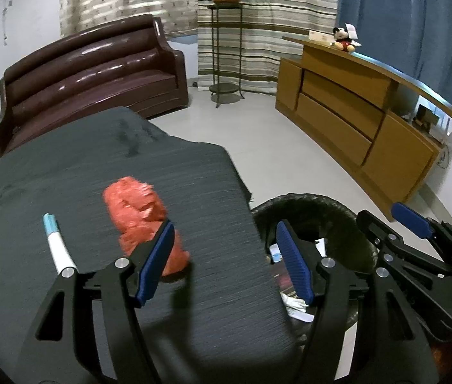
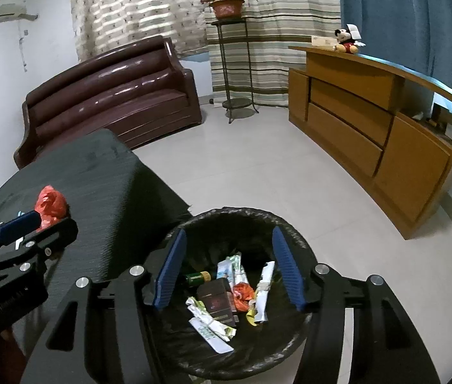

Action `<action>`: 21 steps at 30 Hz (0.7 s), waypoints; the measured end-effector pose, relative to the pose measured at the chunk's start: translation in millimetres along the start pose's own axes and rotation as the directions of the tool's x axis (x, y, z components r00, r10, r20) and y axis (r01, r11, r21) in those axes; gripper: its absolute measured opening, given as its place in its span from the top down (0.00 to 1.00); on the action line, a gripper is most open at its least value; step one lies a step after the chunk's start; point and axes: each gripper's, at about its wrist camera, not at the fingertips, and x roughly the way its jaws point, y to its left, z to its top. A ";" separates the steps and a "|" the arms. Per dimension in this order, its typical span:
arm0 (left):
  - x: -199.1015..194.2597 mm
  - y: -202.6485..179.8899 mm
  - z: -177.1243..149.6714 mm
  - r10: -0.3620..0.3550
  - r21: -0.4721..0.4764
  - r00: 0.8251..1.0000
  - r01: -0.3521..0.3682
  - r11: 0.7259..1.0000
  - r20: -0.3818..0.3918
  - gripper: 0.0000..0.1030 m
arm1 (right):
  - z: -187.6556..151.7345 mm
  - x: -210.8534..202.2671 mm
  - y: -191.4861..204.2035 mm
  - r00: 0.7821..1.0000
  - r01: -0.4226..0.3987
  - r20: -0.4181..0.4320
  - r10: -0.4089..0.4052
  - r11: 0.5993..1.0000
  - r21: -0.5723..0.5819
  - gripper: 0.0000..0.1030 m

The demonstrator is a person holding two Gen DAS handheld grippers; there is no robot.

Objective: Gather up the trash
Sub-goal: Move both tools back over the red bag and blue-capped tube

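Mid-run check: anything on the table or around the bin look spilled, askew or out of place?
No spill shows. Two pieces are still out on the dark table: a crumpled red bag beside the open left claw, and a white tube further left. The rest sits inside the black-lined bin, under the open right claw.

No legible text, brand, number or sign is found. Faint lettering is seen on the left gripper (image 2: 17, 224) body, but it cannot be read.
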 end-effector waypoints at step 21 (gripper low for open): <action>-24.5 115.4 -25.4 0.156 -0.139 0.987 -0.160 0.977 -0.042 0.36 | 0.1 -0.6 83.4 0.993 -0.116 -0.018 0.115 0.988 -0.103 0.45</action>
